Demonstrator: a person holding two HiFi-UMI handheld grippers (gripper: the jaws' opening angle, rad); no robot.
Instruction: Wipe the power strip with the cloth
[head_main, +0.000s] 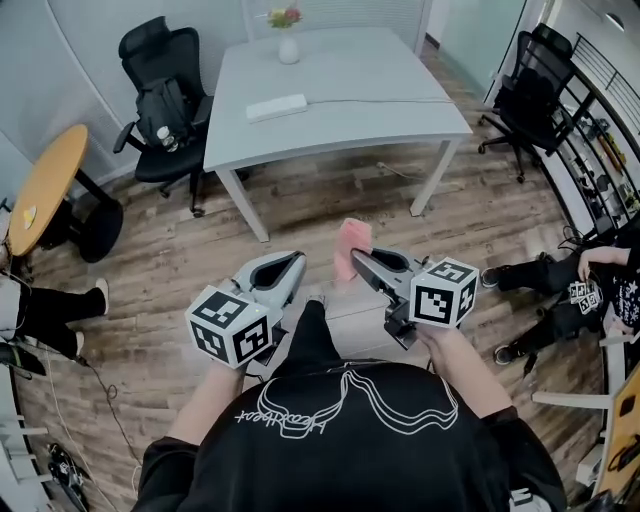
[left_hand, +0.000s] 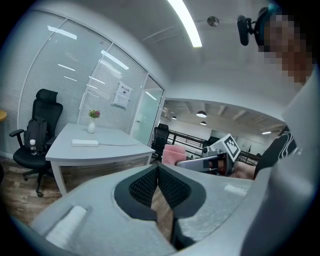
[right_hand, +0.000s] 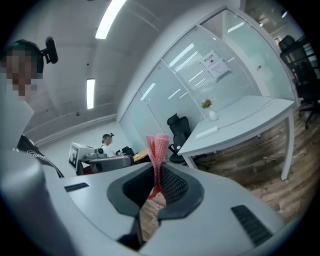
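A white power strip (head_main: 276, 107) lies on the light grey table (head_main: 400, 75) across the room, its cord running right; it also shows as a small white bar, the power strip (left_hand: 85, 143) and the power strip (right_hand: 207, 132). My right gripper (head_main: 360, 258) is shut on a pink cloth (head_main: 351, 246), which sticks up past its jaws as the pink cloth (right_hand: 157, 147). My left gripper (head_main: 293, 262) is shut with nothing in it, its pads (left_hand: 150, 185) meeting. Both grippers are held near my body, well short of the table.
A white vase with flowers (head_main: 288, 42) stands at the table's far edge. A black office chair with a backpack (head_main: 162, 100) is left of the table, another black chair (head_main: 528, 92) to the right. A round wooden table (head_main: 42, 187) stands far left. Seated people's legs show at both sides.
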